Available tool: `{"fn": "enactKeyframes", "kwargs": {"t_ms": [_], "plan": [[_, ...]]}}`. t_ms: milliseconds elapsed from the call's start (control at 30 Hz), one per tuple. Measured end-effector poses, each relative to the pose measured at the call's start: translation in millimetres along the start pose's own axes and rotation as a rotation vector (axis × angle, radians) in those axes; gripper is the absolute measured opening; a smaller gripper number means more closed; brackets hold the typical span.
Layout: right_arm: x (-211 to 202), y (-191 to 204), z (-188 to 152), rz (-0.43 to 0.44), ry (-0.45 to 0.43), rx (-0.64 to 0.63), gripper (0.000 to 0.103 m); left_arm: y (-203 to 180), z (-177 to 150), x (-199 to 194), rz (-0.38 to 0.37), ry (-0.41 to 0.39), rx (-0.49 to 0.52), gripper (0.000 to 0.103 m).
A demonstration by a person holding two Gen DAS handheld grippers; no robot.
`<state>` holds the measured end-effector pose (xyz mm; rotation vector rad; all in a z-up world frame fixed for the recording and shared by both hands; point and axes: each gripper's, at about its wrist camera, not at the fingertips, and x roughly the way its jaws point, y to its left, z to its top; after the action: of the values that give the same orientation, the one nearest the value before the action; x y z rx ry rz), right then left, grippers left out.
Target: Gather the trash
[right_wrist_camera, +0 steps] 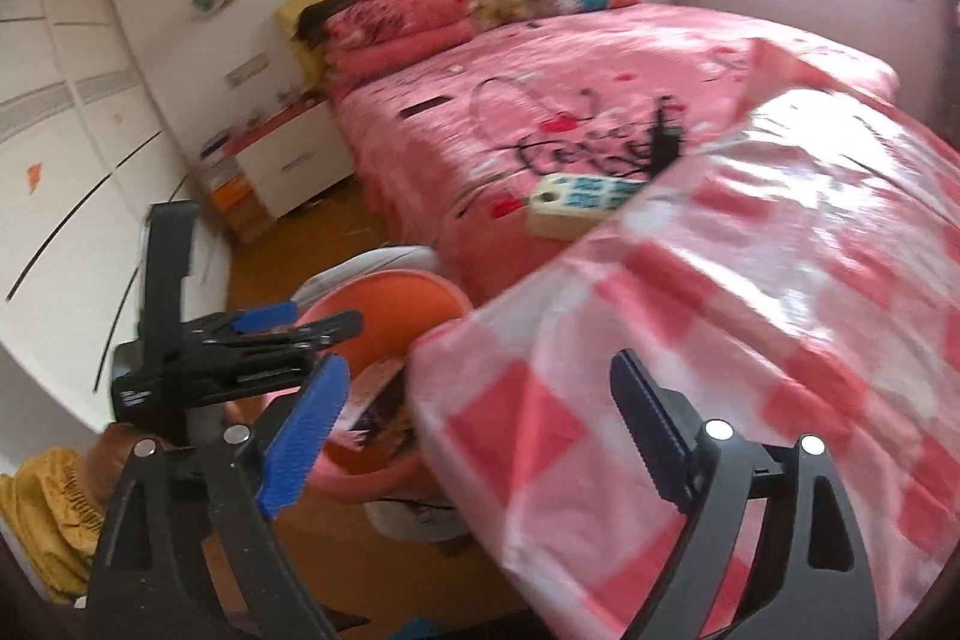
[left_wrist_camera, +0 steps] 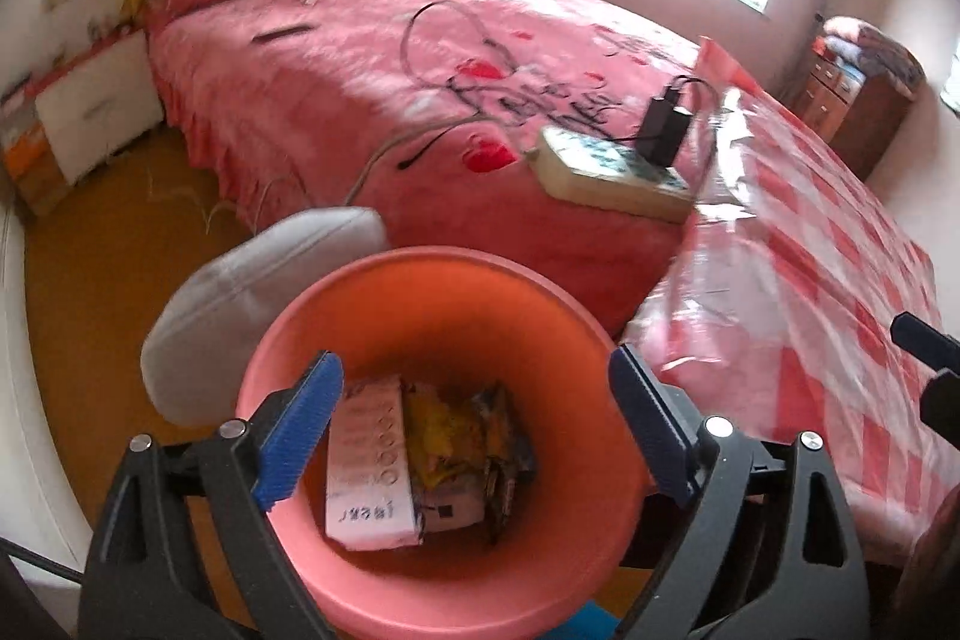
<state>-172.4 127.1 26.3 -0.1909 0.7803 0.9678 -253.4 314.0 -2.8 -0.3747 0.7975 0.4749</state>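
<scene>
the left gripper (left_wrist_camera: 477, 421) hangs wide open and empty over the pink bin (left_wrist_camera: 432, 316), where a white box (left_wrist_camera: 369, 466) and wrappers (left_wrist_camera: 468, 436) lie (blurred). the right gripper (right_wrist_camera: 480, 430), jaws apart, holds nothing above the checkered plastic sheet (right_wrist_camera: 750, 316) at the bed's (right_wrist_camera: 420, 142) foot edge; a power strip (right_wrist_camera: 579, 202) sits beyond.

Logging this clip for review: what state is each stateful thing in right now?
Left gripper: open, empty, above the bin.
Right gripper: open, empty, over the checkered plastic sheet.
Pink bin: upright, uncovered, partly filled with a white box and wrappers.
Power strip: on the bed, black adapter plugged in.
</scene>
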Motion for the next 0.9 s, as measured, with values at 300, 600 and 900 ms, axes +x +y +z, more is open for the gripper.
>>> {"fn": "enactKeyframes", "kwargs": {"t_ms": [300, 600, 900], "plan": [[-37, -50, -18, -0.149, -0.113, 0.073, 0.093, -59, 19, -18, -0.092, -0.066, 0.065, 0.092], [-69, -102, -28, -0.262, -0.179, 0.183, 0.093, -138, 37, -33, -0.198, -0.134, 0.162, 0.099], [-108, -151, -45, -0.403, -0.244, 0.255, 0.093, -215, 35, -39, -0.272, -0.141, 0.260, 0.099]]}}
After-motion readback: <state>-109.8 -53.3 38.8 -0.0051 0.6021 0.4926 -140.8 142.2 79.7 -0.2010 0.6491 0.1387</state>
